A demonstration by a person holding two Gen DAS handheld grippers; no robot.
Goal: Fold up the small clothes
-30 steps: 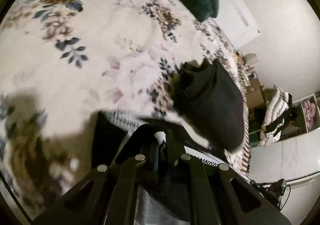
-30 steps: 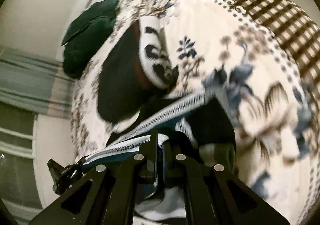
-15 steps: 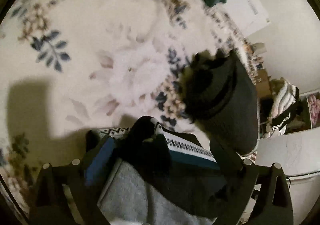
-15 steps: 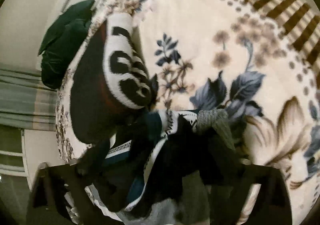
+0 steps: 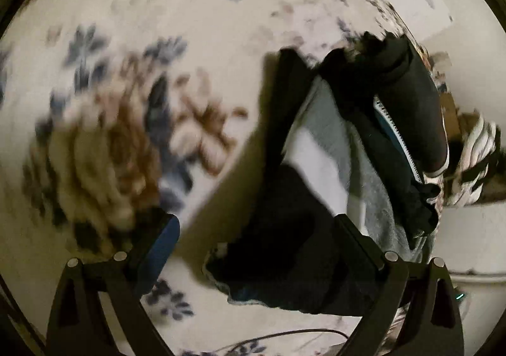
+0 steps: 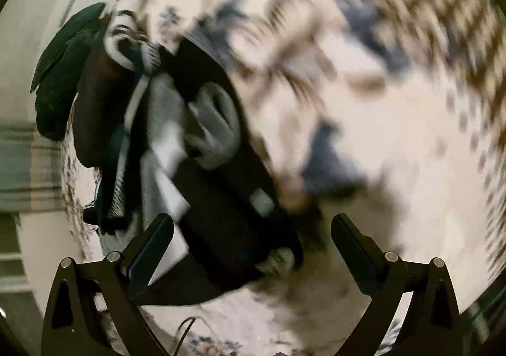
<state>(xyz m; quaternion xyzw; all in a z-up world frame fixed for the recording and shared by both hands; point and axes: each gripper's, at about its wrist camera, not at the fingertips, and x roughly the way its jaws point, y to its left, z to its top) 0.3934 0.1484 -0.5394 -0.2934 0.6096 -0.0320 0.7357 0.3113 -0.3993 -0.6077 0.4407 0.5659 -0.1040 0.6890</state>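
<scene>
A small dark garment [image 5: 316,147] with grey and white panels and a patterned trim lies in a loose heap on the floral bedspread [image 5: 158,39]. My left gripper [image 5: 257,245] hangs above its near end, open; the cloth lies under the gap and nothing presses on the pads. In the right wrist view the same garment [image 6: 221,197] runs from upper left down between the fingers. My right gripper [image 6: 253,245] is open too and holds nothing. Both views are blurred by motion.
Another black garment [image 5: 417,96] lies just beyond the heap, with a black-and-white patterned piece [image 6: 120,36] on it. A dark green pillow [image 6: 60,71] sits at the bed's far end. A thin cable [image 5: 284,334] crosses the near bedspread. Clutter stands past the bed's right edge.
Both grippers were shut on the garment's patterned edge a second ago. They opened and let it drop, then swung downward and sideways; the garment now lies on the bedspread.
</scene>
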